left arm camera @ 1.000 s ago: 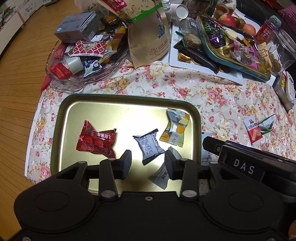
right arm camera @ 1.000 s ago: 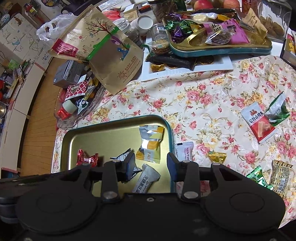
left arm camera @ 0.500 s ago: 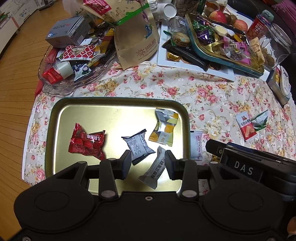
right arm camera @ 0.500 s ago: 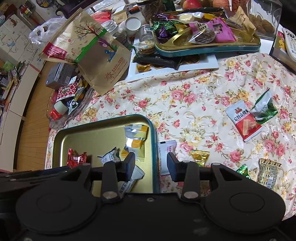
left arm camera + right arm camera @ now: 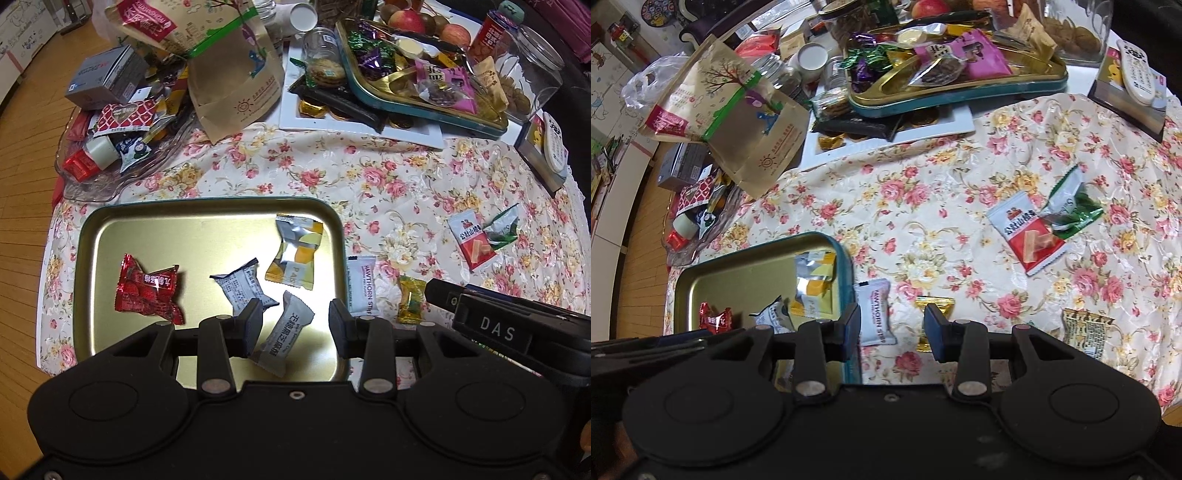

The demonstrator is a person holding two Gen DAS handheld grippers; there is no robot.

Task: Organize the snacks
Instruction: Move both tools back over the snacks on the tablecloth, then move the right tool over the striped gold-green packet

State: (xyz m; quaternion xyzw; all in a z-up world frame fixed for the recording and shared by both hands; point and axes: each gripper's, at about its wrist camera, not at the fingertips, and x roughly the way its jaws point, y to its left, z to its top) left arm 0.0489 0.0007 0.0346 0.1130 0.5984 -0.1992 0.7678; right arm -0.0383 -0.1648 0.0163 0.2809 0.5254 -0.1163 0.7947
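- The left claw (image 5: 295,325) hangs over the gold tray (image 5: 88,258), jaws partly open and holding nothing.
- A grey snack packet (image 5: 284,336) lies in the tray right under the gap, untouched; the red candy (image 5: 147,291) sits at about 9 o'clock from it.
- The right claw (image 5: 892,326) is just past the tray's rim, above the floral desk (image 5: 923,206), also partly open and empty.
- The white Hawthorn strip packet (image 5: 875,310) lies just under its left finger, with a gold candy (image 5: 934,306) at 1 o'clock.
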